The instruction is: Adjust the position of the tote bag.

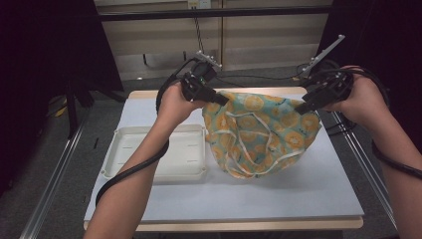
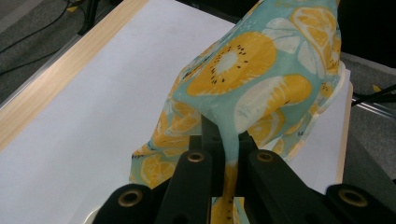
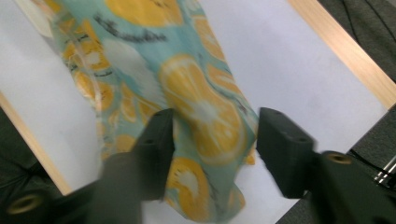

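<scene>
A teal cloth bag (image 1: 259, 134) printed with orange slices and trimmed with white straps hangs over the white table, its lower part resting on the surface. My left gripper (image 1: 221, 99) holds the bag's upper left corner; in the left gripper view the jaws (image 2: 224, 135) are shut on a fold of the fabric (image 2: 243, 70). My right gripper (image 1: 301, 107) is at the bag's upper right corner. In the right gripper view its jaws (image 3: 215, 116) stand apart, with the cloth (image 3: 196, 107) lying between and beyond them, not pinched.
A shallow white tray (image 1: 159, 172) sits on the table's left half, just left of the bag. The white table top (image 1: 278, 194) has a wooden edge all round. Black cables trail from both grippers, and dark floor and rails flank the table.
</scene>
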`<move>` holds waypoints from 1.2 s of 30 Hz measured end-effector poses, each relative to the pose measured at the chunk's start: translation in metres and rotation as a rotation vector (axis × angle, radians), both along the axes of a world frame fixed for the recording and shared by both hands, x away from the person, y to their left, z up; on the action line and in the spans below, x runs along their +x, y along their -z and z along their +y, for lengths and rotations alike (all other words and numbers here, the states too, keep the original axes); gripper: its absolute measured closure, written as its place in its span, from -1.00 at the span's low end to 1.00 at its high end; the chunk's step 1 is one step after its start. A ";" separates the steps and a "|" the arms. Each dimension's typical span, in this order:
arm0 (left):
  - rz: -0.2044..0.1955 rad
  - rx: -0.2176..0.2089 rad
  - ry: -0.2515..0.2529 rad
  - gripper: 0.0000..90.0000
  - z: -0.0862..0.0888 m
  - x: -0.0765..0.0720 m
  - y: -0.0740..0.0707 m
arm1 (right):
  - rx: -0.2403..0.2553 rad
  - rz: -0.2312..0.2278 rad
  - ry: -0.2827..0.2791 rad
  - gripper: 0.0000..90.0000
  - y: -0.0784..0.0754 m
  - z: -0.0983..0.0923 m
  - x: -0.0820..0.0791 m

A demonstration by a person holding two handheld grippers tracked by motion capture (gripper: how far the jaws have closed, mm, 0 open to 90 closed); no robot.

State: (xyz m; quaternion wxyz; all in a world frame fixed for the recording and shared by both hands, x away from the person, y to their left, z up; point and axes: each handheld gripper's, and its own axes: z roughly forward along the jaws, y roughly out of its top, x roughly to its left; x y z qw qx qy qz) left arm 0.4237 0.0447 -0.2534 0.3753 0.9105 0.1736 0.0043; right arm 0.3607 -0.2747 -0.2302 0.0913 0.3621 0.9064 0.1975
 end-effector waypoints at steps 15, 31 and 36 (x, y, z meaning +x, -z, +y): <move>0.003 0.021 0.024 1.00 -0.003 0.002 -0.014 | -0.061 0.087 -0.052 1.00 -0.021 0.012 0.016; 0.059 0.024 -0.060 0.99 -0.011 0.034 -0.001 | 0.010 0.003 0.009 1.00 -0.028 -0.003 0.036; 0.093 0.029 -0.047 0.97 -0.016 0.037 0.019 | 0.005 0.048 0.003 1.00 -0.001 -0.003 0.042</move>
